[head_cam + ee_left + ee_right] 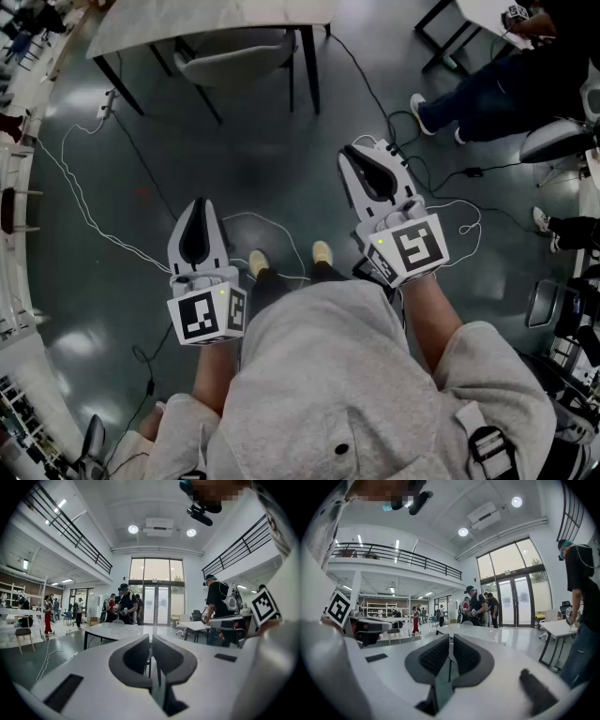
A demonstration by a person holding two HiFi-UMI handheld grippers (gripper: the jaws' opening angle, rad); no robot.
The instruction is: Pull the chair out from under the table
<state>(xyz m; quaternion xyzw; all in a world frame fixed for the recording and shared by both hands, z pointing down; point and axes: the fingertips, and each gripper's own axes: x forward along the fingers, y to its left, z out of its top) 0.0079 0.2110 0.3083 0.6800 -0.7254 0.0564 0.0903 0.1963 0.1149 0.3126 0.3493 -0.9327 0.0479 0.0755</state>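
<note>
In the head view the white table (211,23) stands at the far end of the dark floor, and the grey chair (236,62) is tucked under it between its black legs. Both grippers hang in mid-air well short of the table, pointing toward it. My left gripper (199,204) is shut with nothing between its jaws, as is my right gripper (352,150). The left gripper view shows its closed jaws (151,637) aimed at the table (117,631), with the chair's back (118,620) just peeking behind it. The right gripper view shows the same table (480,633) past its closed jaws (451,637).
White and black cables (89,216) trail across the floor between me and the table. A seated person's legs (487,94) and another table (487,14) are at the far right, with an office chair (558,141) beside them. Several people stand beyond the table (124,604).
</note>
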